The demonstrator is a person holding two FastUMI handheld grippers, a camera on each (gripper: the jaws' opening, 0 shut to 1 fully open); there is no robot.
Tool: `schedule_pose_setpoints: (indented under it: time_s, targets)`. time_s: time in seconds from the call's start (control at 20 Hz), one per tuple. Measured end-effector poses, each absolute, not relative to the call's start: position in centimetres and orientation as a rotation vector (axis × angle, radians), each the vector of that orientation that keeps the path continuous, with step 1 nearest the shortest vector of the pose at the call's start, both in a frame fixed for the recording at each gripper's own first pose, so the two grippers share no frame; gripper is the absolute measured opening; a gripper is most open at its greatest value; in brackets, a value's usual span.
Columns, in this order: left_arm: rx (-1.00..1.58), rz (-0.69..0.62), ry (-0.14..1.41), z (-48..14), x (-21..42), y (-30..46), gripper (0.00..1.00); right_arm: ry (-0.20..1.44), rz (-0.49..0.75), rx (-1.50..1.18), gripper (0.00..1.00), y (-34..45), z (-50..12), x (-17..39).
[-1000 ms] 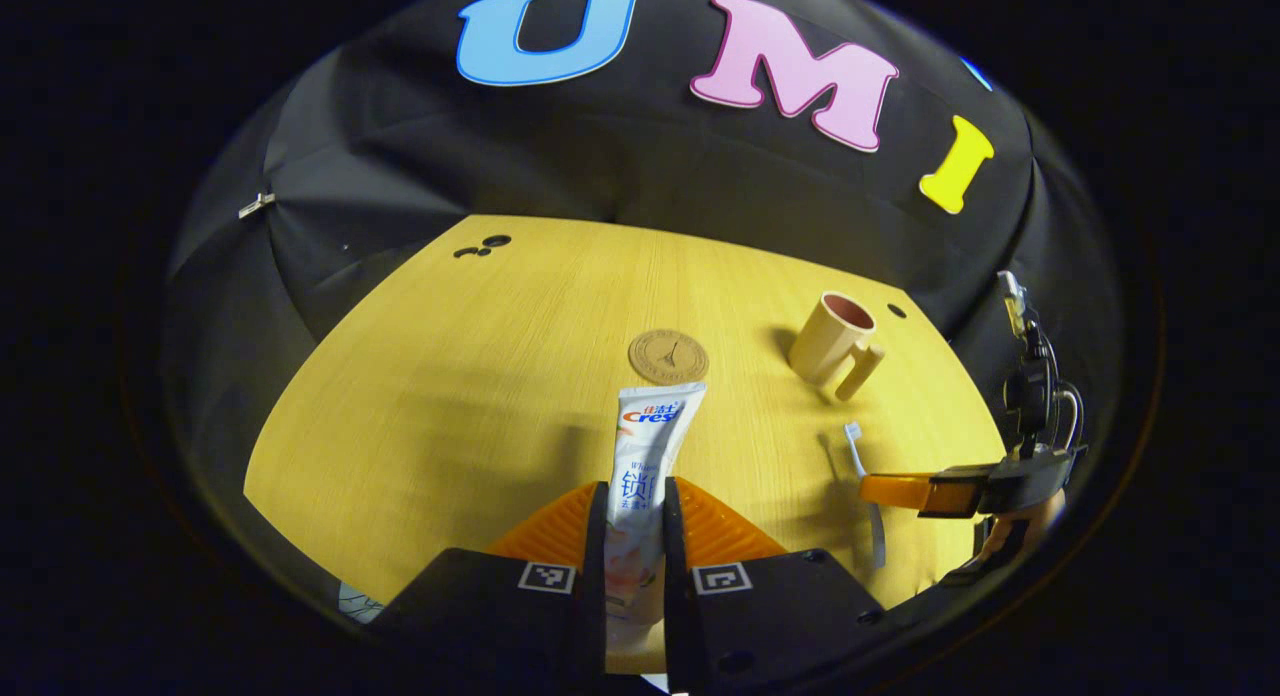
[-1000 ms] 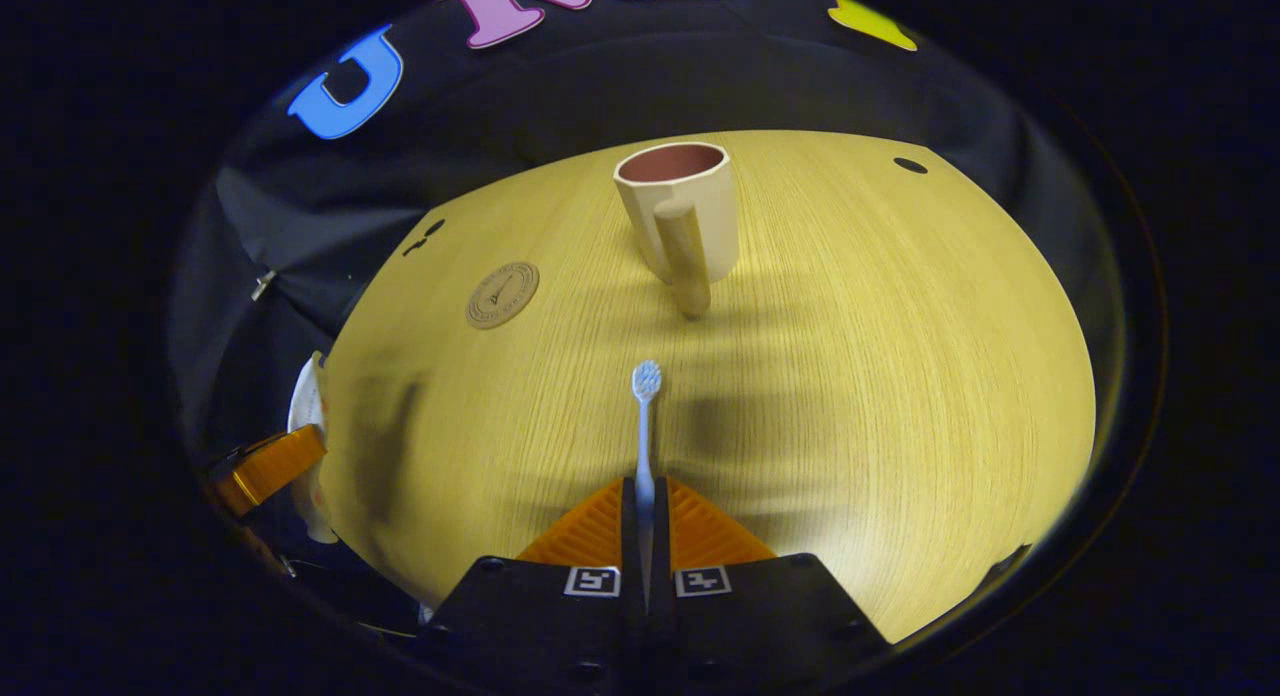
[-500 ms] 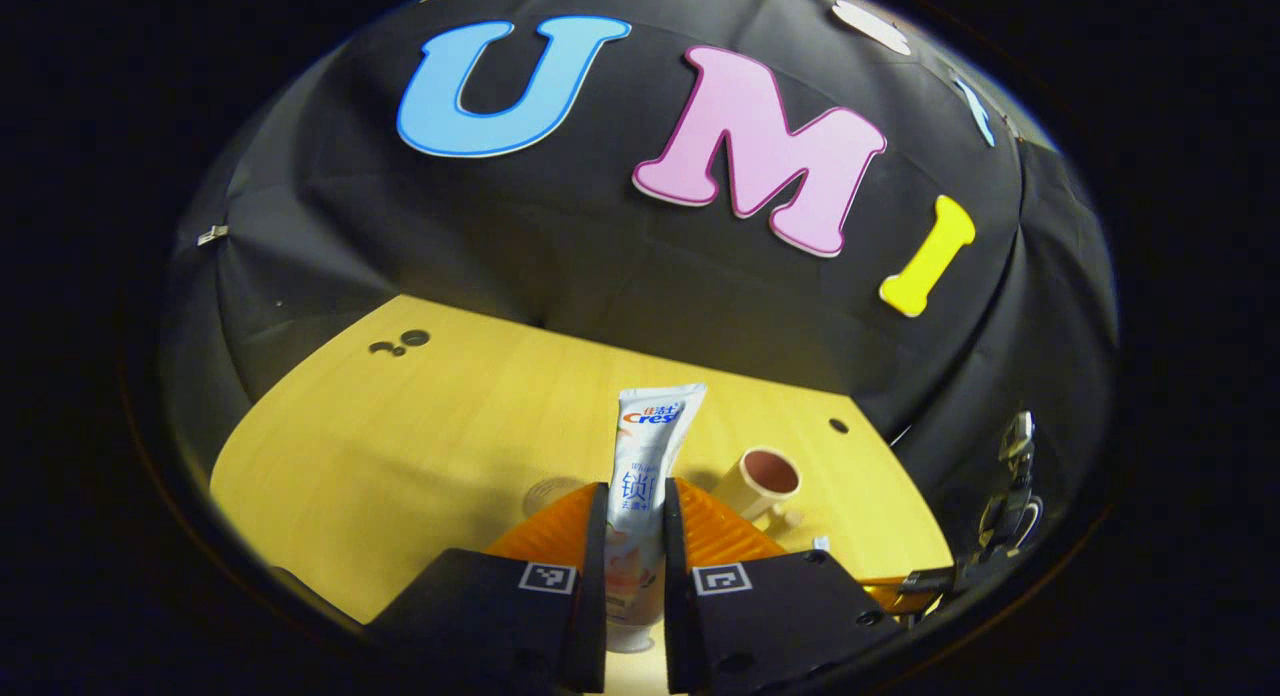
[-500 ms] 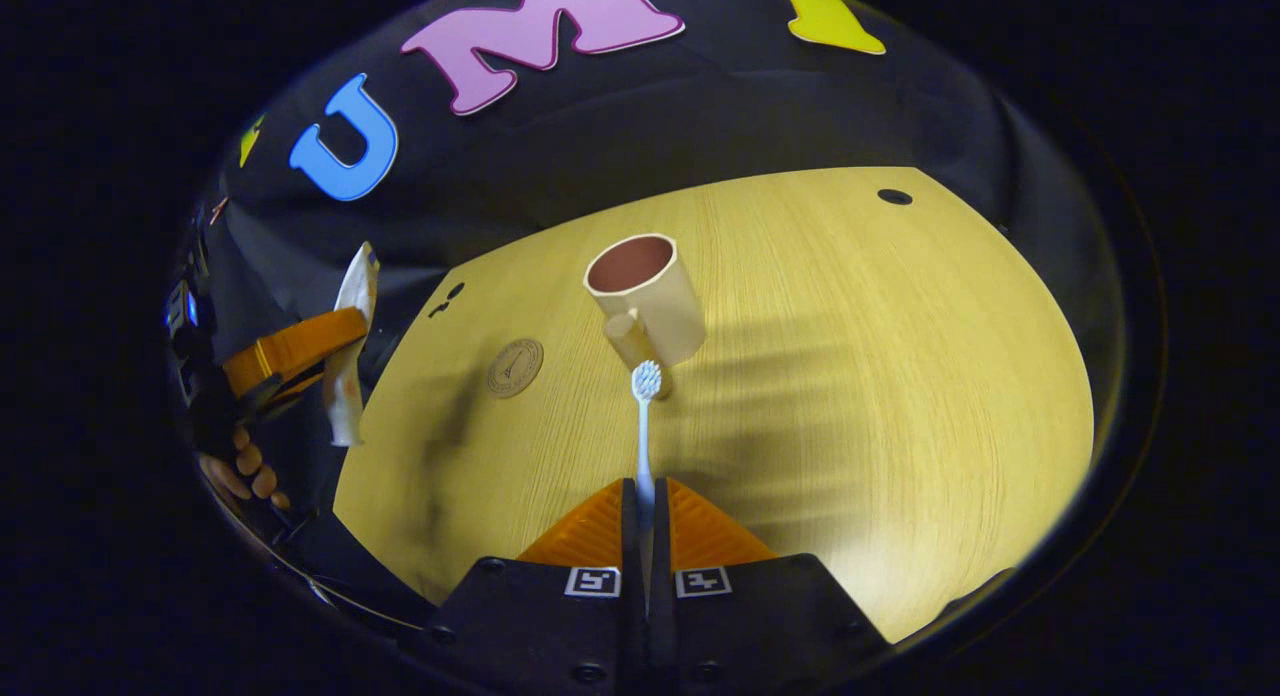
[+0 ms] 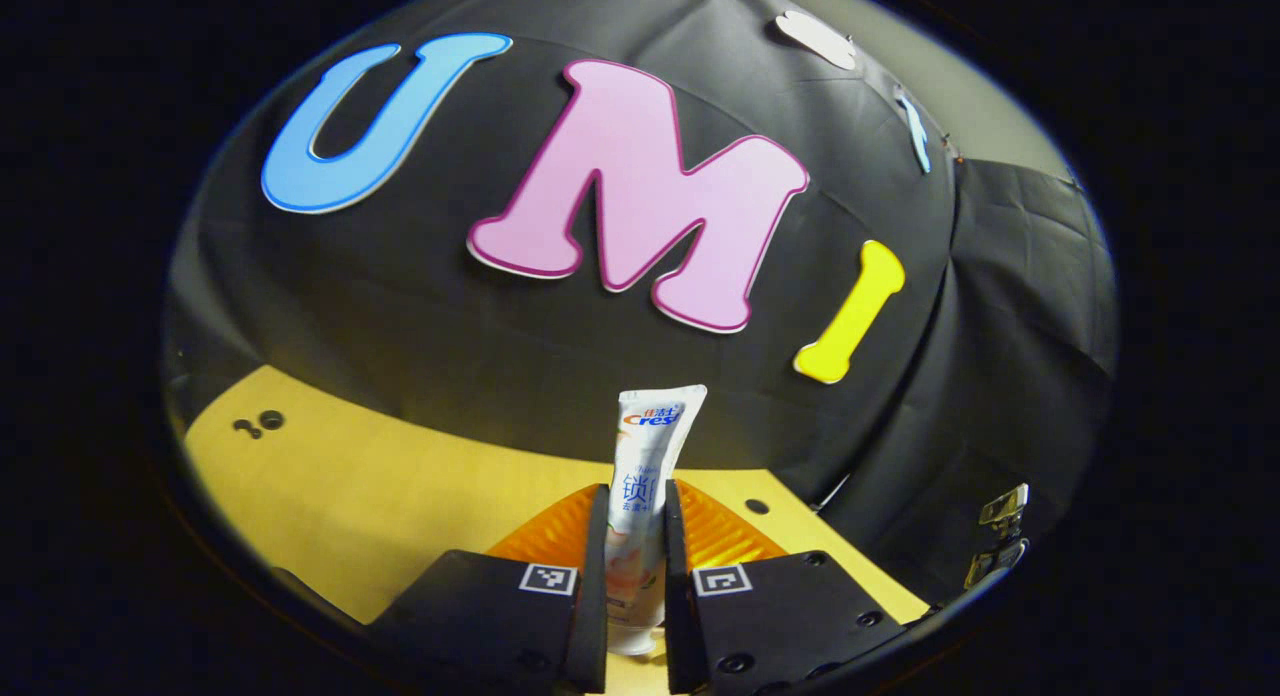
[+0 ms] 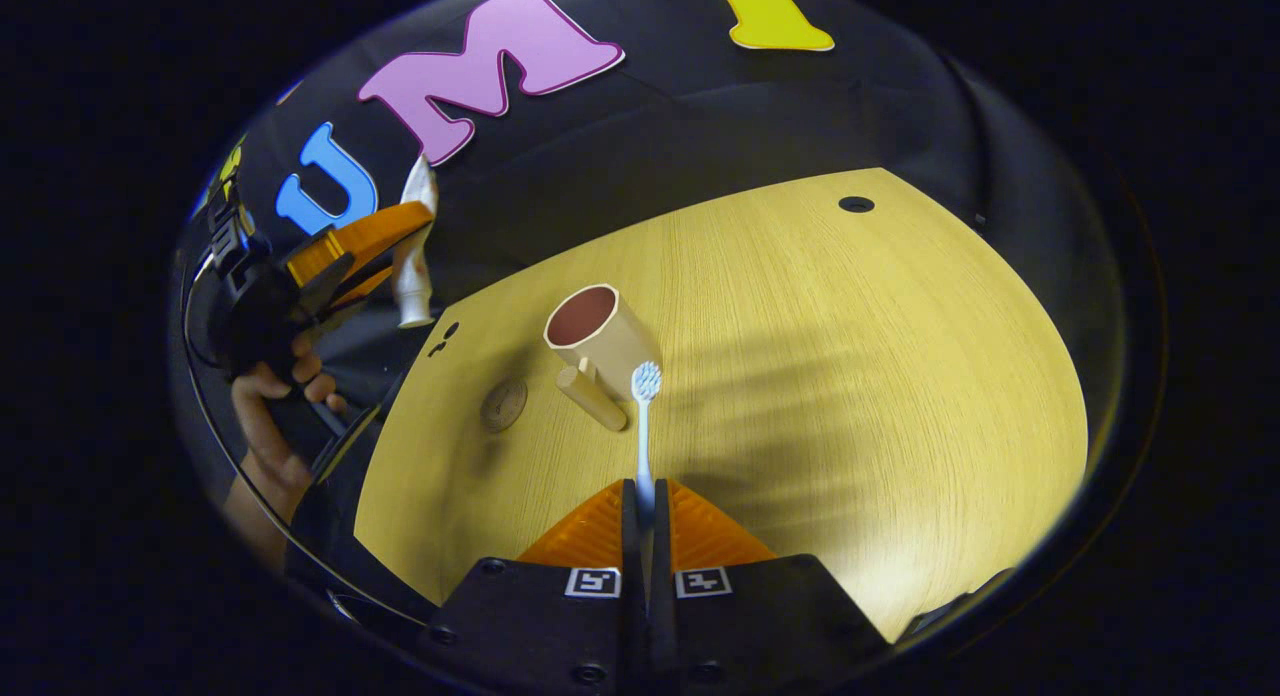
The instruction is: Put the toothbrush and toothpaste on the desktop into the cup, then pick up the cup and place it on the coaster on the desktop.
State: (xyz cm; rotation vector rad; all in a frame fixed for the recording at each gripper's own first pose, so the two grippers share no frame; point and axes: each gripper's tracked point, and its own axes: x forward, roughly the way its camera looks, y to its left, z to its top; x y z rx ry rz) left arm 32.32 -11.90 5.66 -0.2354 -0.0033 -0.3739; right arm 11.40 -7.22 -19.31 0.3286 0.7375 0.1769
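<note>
My left gripper (image 5: 636, 501) is shut on the white toothpaste tube (image 5: 648, 446), which stands up between the orange fingers, high above the wooden desktop (image 5: 380, 486). The same tube (image 6: 412, 246) and left gripper (image 6: 360, 244) appear at upper left in the right gripper view, held by a hand (image 6: 280, 416). My right gripper (image 6: 645, 496) is shut on the light blue toothbrush (image 6: 643, 426), bristles pointing forward. The beige cup (image 6: 598, 336) with a dark red inside stands just beyond the brush head, handle toward me. The round brown coaster (image 6: 503, 404) lies left of the cup.
The wooden desktop (image 6: 850, 356) stretches wide to the right of the cup. Small dark holes (image 6: 856, 204) mark its far corner, and others (image 5: 258, 422) sit at the far left. The black cloth wall rises right behind the desk.
Both grippers have lifted off the desk with their loads. The left one tilted up until cup and coaster dropped out of its view. The right one rose, and the cup now sits beside the brush head.
</note>
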Motion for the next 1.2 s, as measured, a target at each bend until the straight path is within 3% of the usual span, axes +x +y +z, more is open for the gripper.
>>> schedule_pose_setpoints:
  time_s: [0.35,0.7,0.95,1.05,1.1,1.15,1.2]
  targets:
    - [-0.254,-0.498,-0.022,2.0,38.3,-17.4,0.28,0.670,0.169,0.412,0.05,-7.1,-20.6,14.6]
    - [-0.227,-0.573,0.023,-3.9,39.1,-18.6,0.28,0.603,0.113,0.425,0.05,-8.9,-21.4,16.5]
    - [-0.169,-0.551,0.012,-4.0,38.9,-18.0,0.32,0.609,0.102,0.387,0.05,-9.3,-21.5,16.9]
    - [-0.127,-0.553,0.014,-4.1,38.9,-17.9,0.36,0.596,0.100,0.372,0.05,-9.4,-21.1,17.3]
    - [-0.110,-0.543,0.016,-4.6,38.7,-17.6,0.48,0.587,0.097,0.368,0.05,-9.5,-20.8,17.7]
    - [-0.097,-0.534,0.017,-4.9,38.2,-17.0,0.48,0.578,0.095,0.365,0.05,-9.6,-20.4,18.1]
    - [-0.089,-0.519,0.011,-5.1,37.6,-16.5,0.62,0.562,0.095,0.364,0.05,-9.5,-19.9,18.6]
